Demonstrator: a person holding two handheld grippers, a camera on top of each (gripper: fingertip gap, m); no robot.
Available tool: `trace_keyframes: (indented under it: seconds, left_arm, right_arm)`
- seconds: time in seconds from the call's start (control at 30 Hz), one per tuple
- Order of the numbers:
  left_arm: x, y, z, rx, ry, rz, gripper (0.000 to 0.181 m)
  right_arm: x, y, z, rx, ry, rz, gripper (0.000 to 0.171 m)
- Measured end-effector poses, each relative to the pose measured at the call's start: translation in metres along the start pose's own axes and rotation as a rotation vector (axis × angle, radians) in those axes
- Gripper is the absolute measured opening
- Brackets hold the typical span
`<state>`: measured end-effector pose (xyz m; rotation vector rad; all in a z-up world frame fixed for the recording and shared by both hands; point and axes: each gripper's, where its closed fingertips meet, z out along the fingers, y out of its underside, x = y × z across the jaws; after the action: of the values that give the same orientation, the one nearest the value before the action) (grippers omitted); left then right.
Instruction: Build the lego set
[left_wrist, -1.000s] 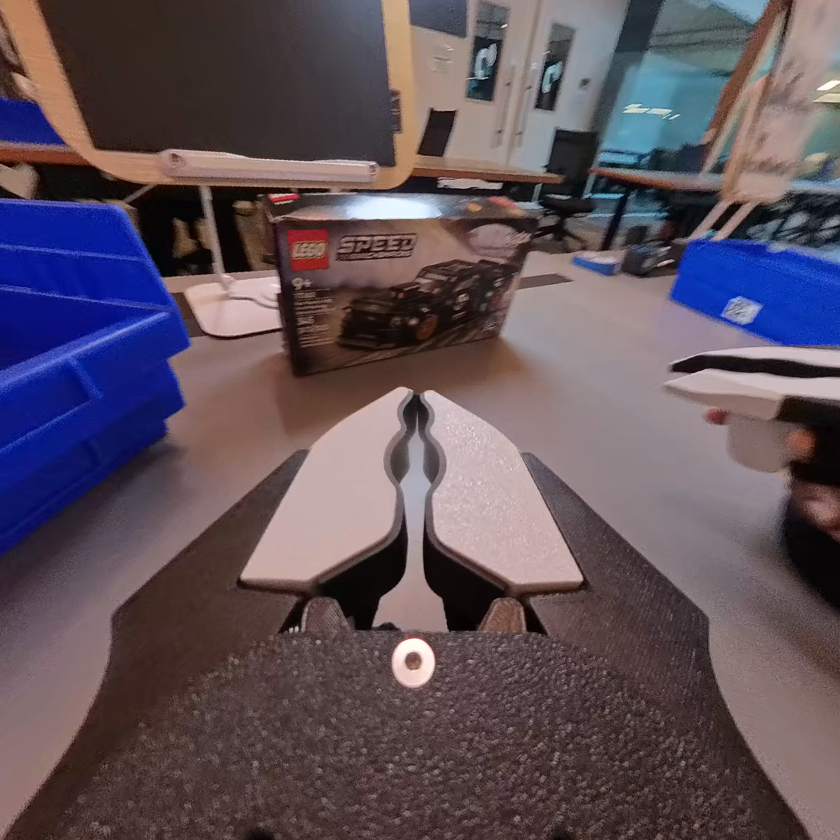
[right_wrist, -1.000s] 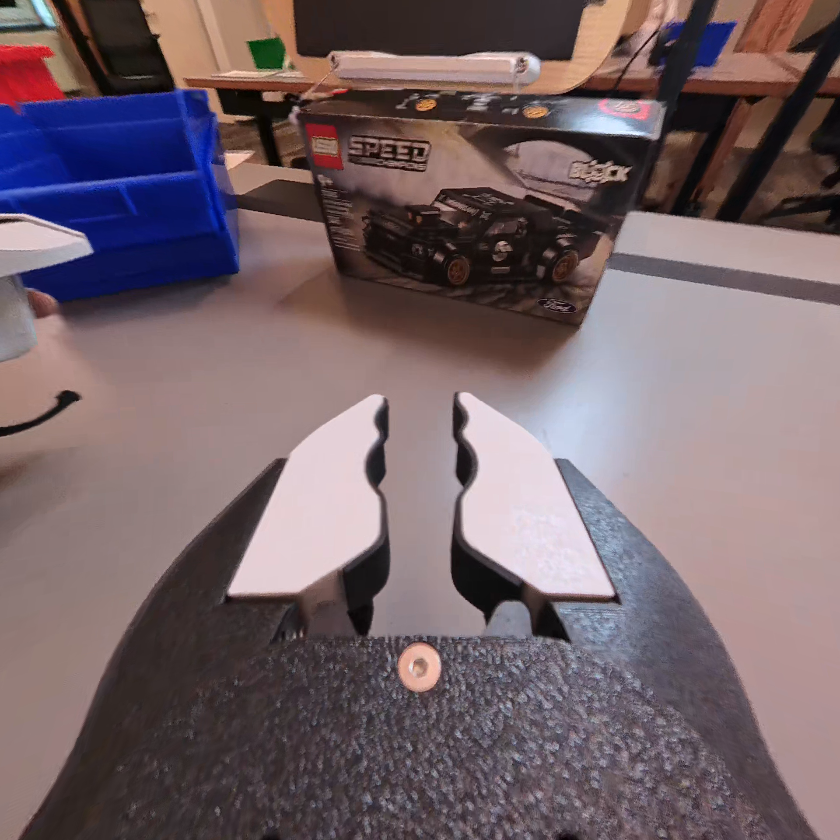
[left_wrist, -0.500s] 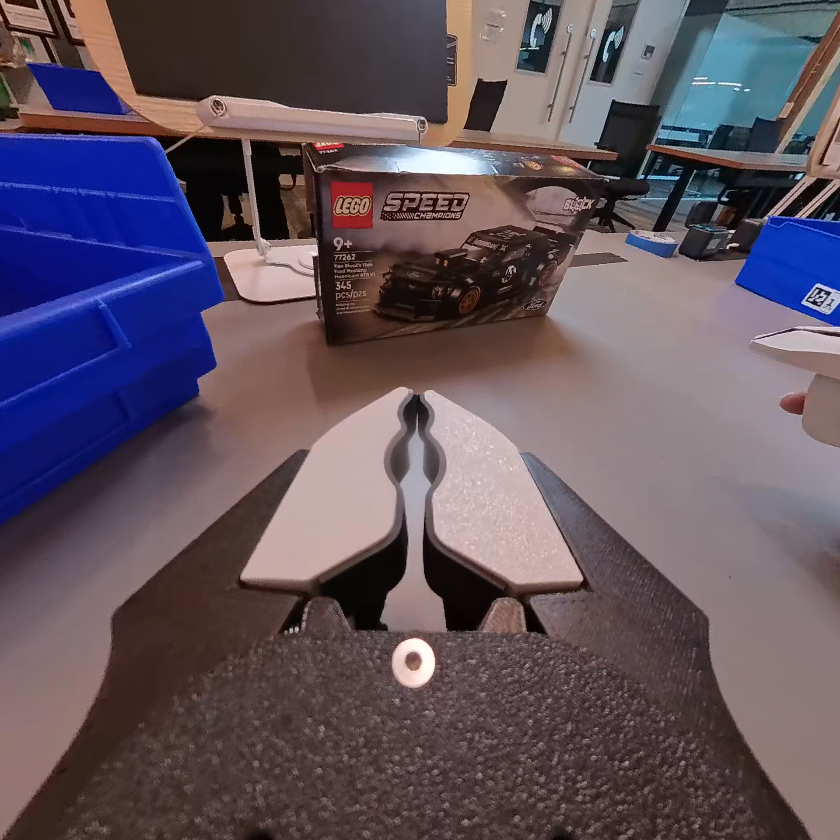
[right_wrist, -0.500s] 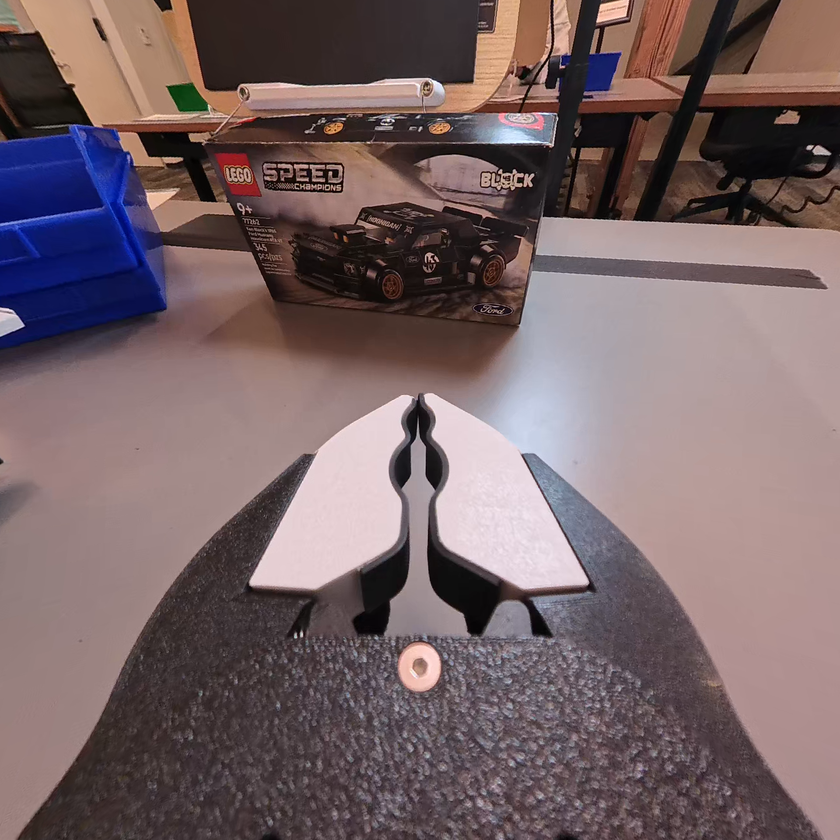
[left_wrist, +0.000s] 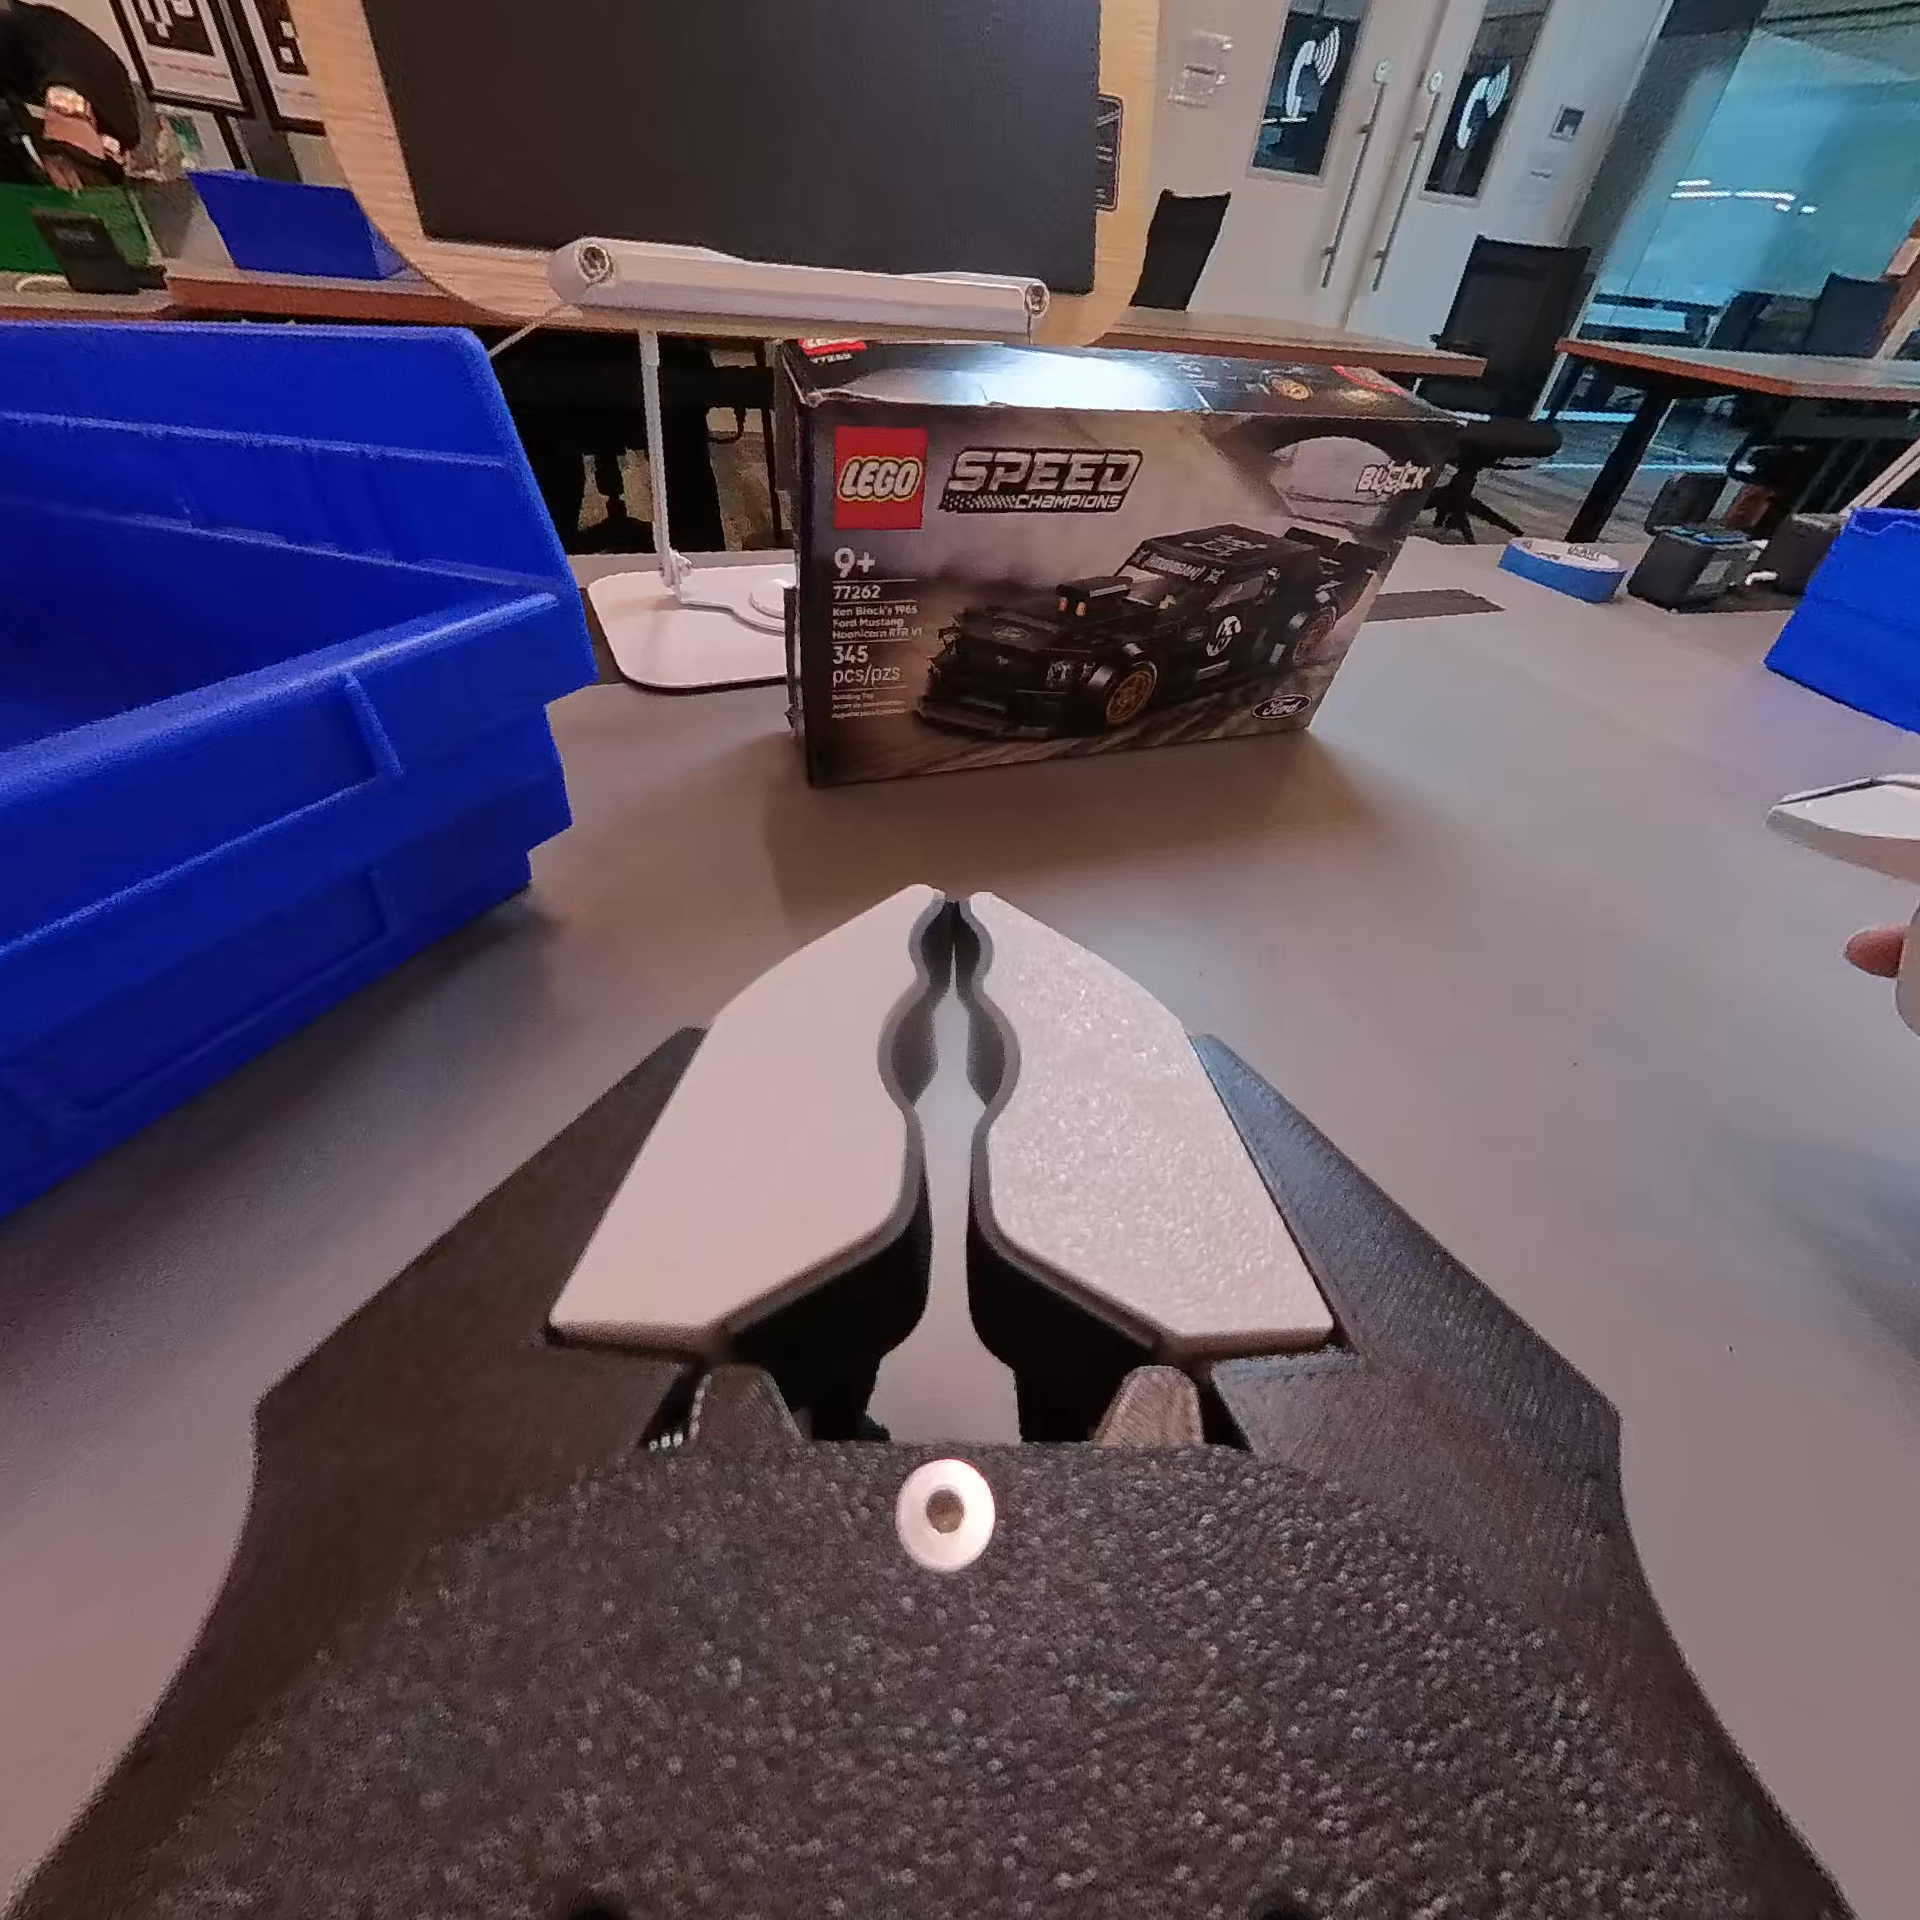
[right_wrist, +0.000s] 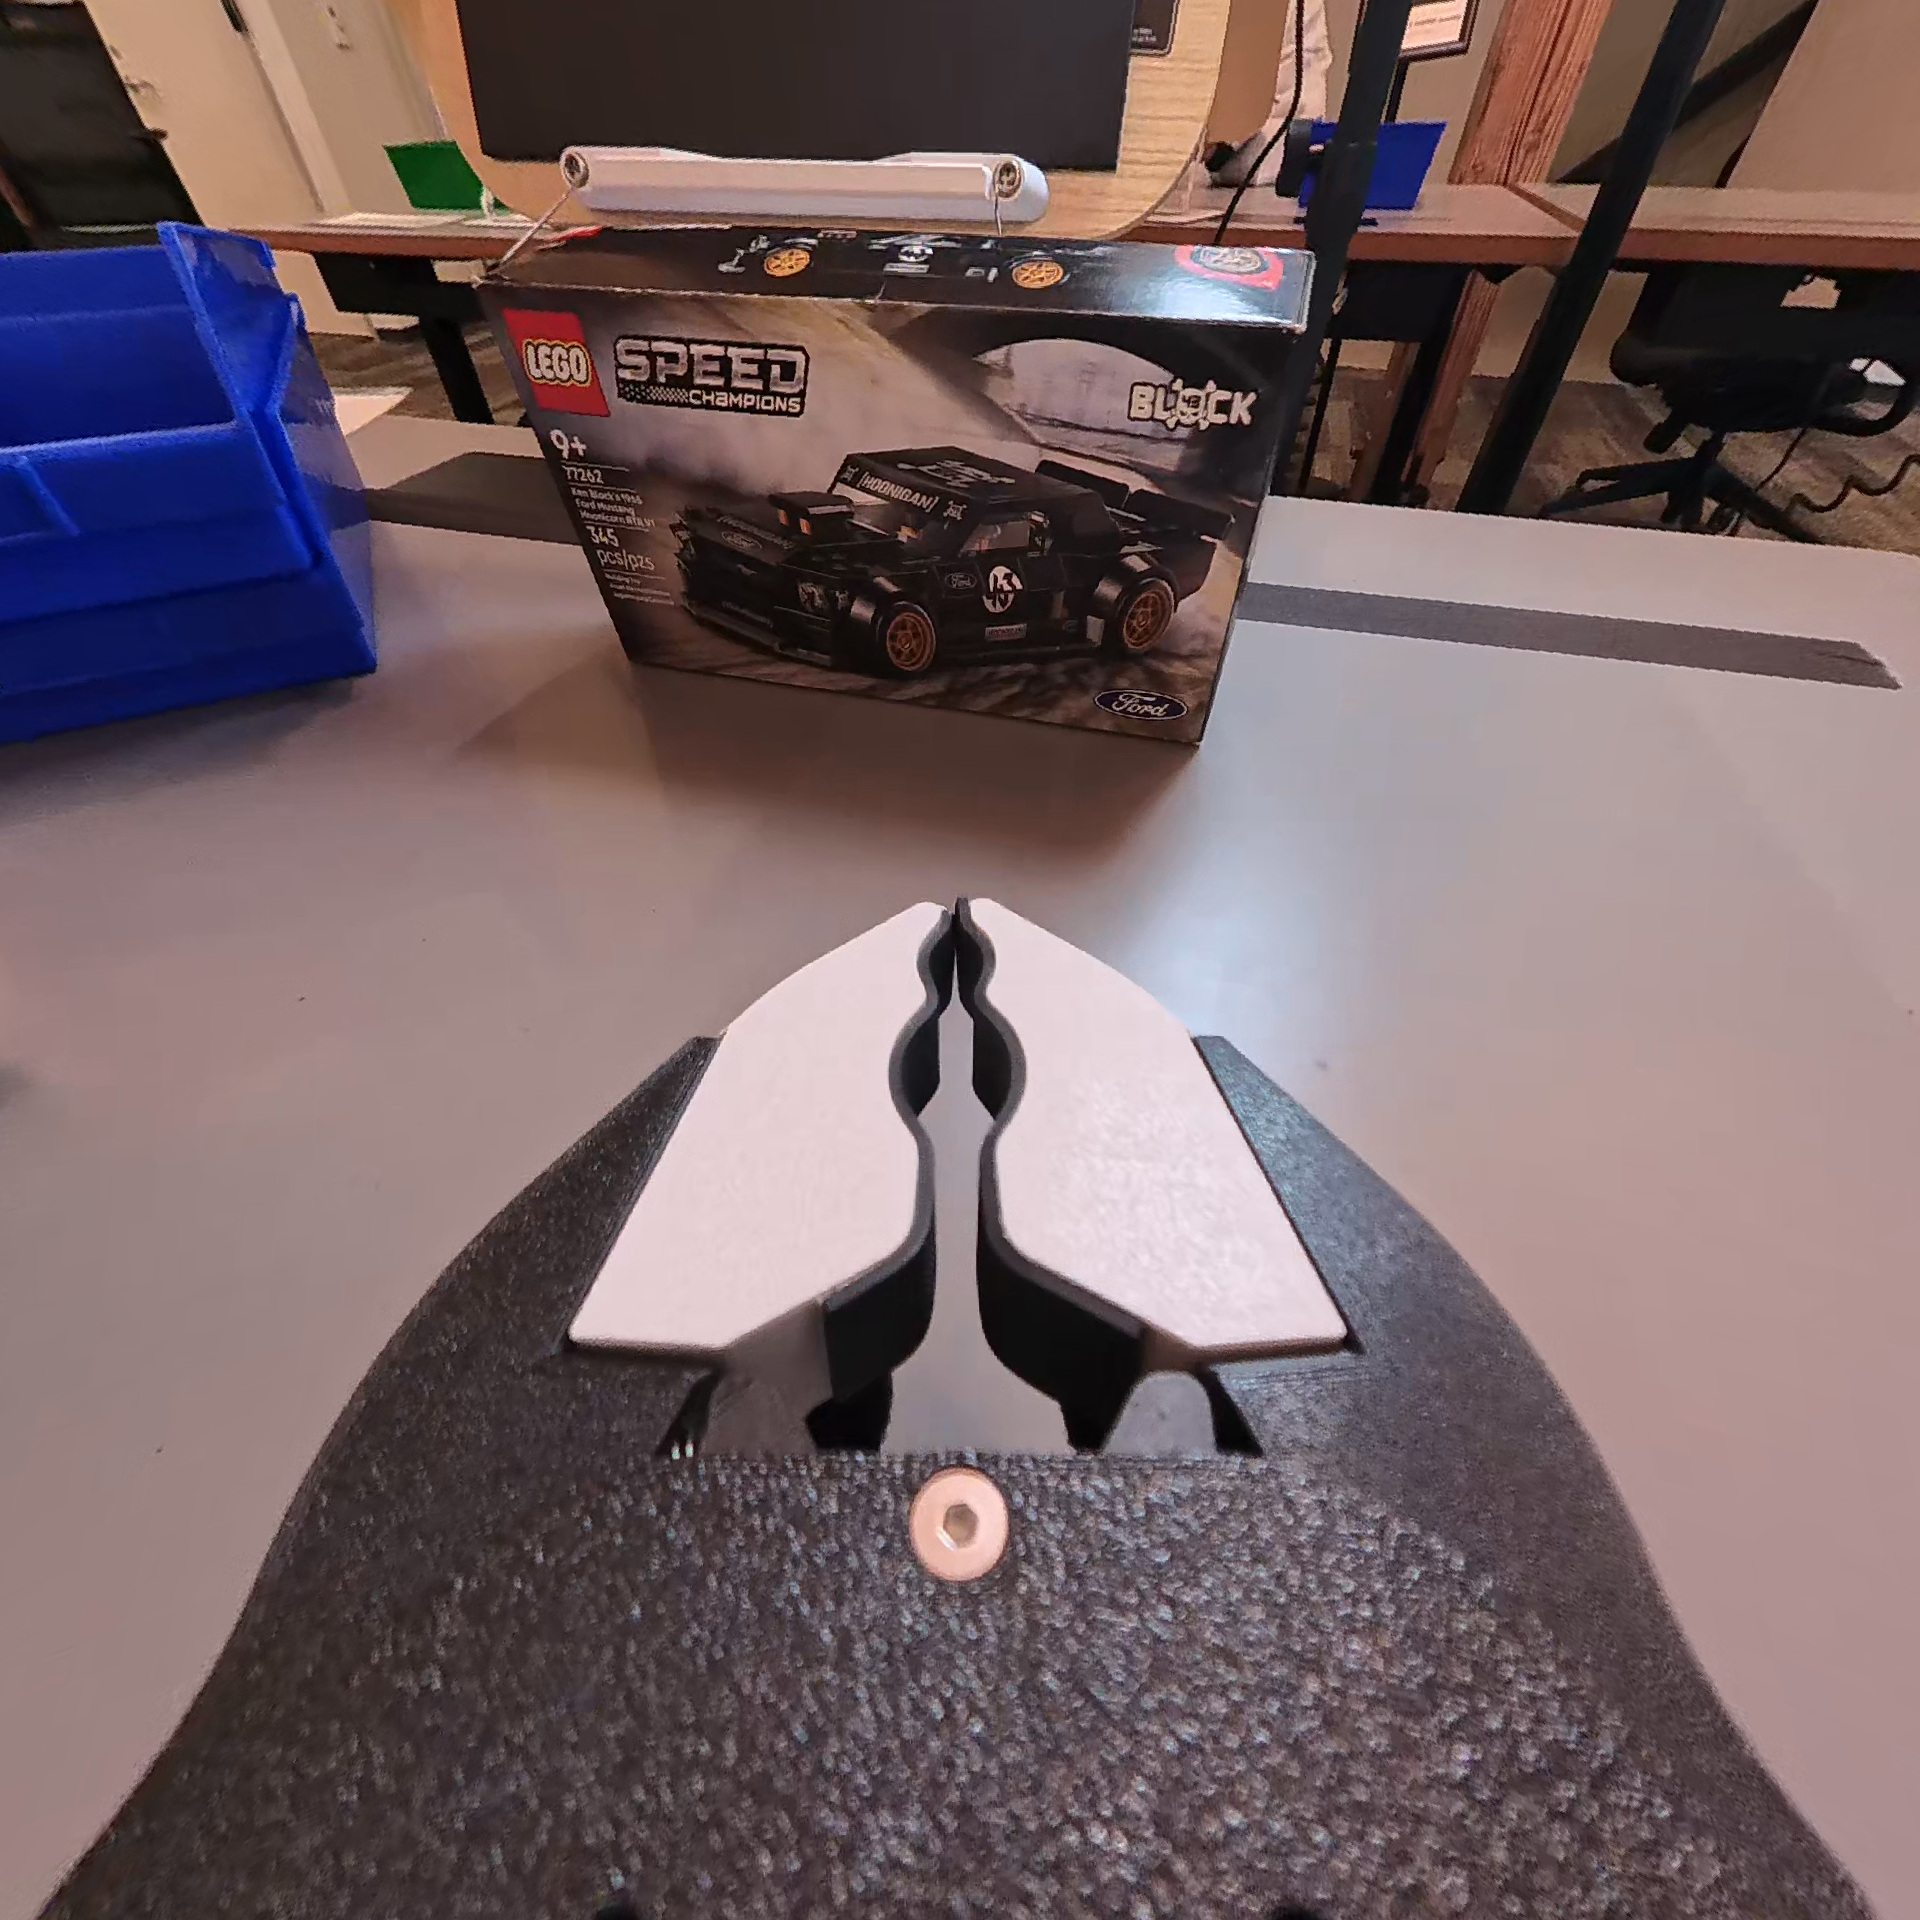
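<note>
A black lego set box (left_wrist: 1091, 582) with a picture of a black car stands upright on the grey table (left_wrist: 1351, 1039), closed. It also shows in the right wrist view (right_wrist: 914, 499). My left gripper (left_wrist: 951, 904) is shut and empty, low over the table, a short way in front of the box. My right gripper (right_wrist: 956, 909) is shut and empty, also in front of the box. The right gripper's white finger (left_wrist: 1849, 821) shows at the right edge of the left wrist view.
A large blue bin (left_wrist: 239, 675) stands on the left; it also shows in the right wrist view (right_wrist: 156, 488). A white lamp bar (left_wrist: 800, 281) hangs over the box, its base (left_wrist: 686, 634) behind it. Another blue bin (left_wrist: 1860, 623) sits at far right. Tip to tip, the grippers are about 25 cm apart.
The right gripper closed from open. Both grippers turned to face the box more squarely and drew nearer to it. The right gripper slid toward the right edge of the left view.
</note>
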<state>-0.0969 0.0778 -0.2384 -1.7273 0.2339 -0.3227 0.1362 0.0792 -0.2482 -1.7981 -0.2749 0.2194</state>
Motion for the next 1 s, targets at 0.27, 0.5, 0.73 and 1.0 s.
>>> trace_keyframes:
  seconds: [0.27, 0.5, 0.73, 1.0]
  left_arm:
    - [0.0001, 0.0051, 0.0051, -0.028, -0.008, -0.010, 0.000]
    - [0.0001, 0.0067, 0.0040, -0.032, -0.017, 0.018, 0.000]
    - [0.0036, 0.0079, 0.0055, -0.035, -0.003, 0.032, 0.000]
    - [0.0039, 0.0100, 0.0067, -0.047, 0.001, 0.034, 0.000]
  right_arm:
    - [0.0039, -0.0019, -0.0017, 0.016, 0.030, 0.002, 0.000]
    - [0.0014, -0.0017, -0.0014, 0.016, 0.028, -0.022, 0.000]
    - [0.0005, -0.0019, -0.0010, 0.018, 0.018, -0.019, 0.000]
    - [-0.0026, -0.0032, -0.0012, 0.027, 0.007, -0.034, 0.000]
